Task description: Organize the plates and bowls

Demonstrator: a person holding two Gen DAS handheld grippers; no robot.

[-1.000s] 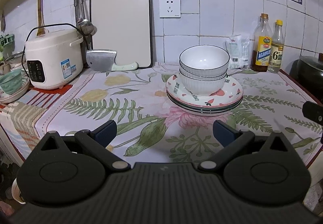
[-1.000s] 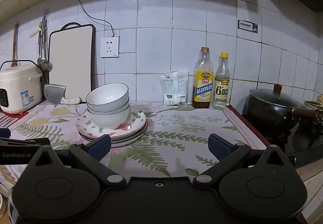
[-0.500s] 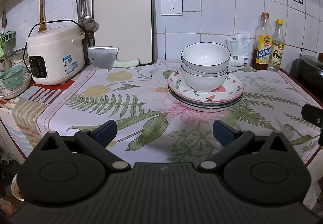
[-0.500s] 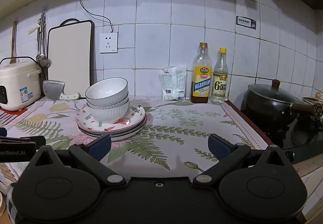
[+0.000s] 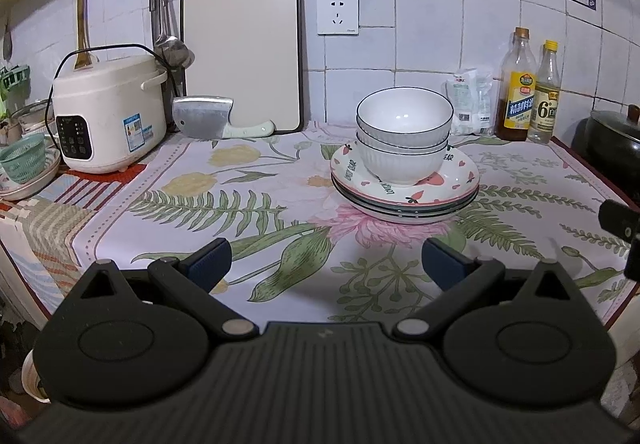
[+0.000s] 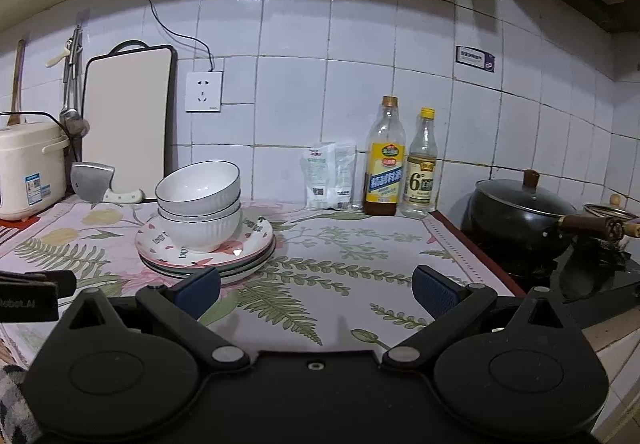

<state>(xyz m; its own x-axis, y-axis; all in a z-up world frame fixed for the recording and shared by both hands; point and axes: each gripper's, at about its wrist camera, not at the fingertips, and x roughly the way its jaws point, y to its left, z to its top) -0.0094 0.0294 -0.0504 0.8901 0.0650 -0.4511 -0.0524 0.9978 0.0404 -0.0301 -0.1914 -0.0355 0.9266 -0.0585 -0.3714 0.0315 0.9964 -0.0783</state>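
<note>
Three white ribbed bowls [image 5: 404, 136] [image 6: 200, 204] sit nested on a stack of plates [image 5: 404, 192] [image 6: 208, 254], the top plate patterned with pink hearts. The stack rests on a floral cloth in the middle of the counter. My left gripper [image 5: 326, 264] is open and empty, held back from the stack near the counter's front edge. My right gripper [image 6: 316, 288] is open too, with nothing between its fingers, and the stack lies ahead of its left finger. The edge of each gripper shows in the other's view.
A white rice cooker [image 5: 108, 116], a cleaver [image 5: 208, 120] and a leaning cutting board [image 5: 240, 52] stand at the back left. Two bottles [image 6: 400, 160] and a white packet [image 6: 330, 176] line the back wall. A black lidded pot [image 6: 524, 216] sits on the stove at right.
Both grippers have drifted a little, so the stack sits slightly higher in the left wrist view and slightly lower in the right. Both stay open. The bowls and plates have not moved.
</note>
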